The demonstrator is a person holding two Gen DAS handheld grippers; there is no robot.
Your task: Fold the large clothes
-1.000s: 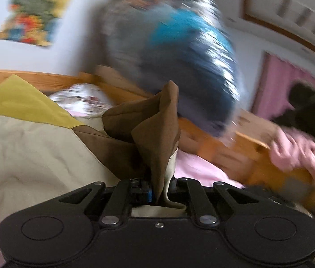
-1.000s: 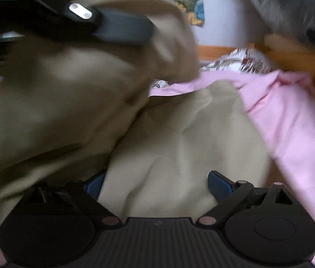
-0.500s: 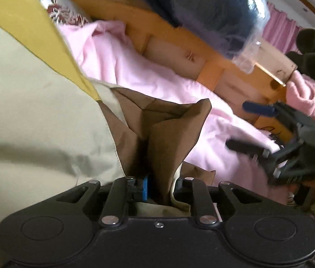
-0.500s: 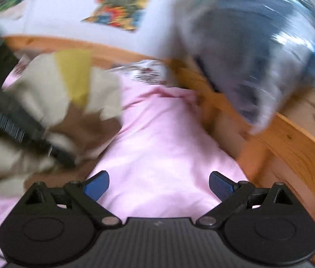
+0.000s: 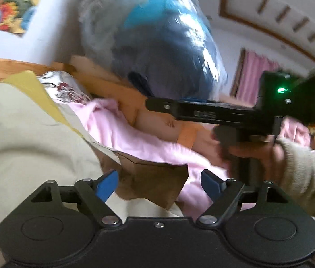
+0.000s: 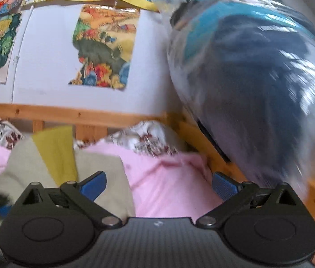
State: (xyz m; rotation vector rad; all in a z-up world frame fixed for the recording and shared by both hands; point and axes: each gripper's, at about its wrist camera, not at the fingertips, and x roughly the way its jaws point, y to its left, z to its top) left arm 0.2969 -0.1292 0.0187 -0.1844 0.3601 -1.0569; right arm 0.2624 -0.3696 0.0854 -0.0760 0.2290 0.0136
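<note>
My left gripper [image 5: 159, 184] has its jaws spread wide, the blue fingertips [image 5: 107, 184] well apart and clamping nothing. My right gripper [image 6: 158, 185] is splayed just the same, its blue pads [image 6: 224, 186] far from each other with nothing pinched between them. In the left wrist view my right hand [image 5: 260, 154] wraps the handle of that second gripper, which sits level and side-on, a grey knitted cuff [image 5: 302, 169] at the wrist.

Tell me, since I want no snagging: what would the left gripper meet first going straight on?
Probably the garment's brown flap, lying between the open left gripper fingers; past it, the pink sheet. Depth is unclear.
</note>
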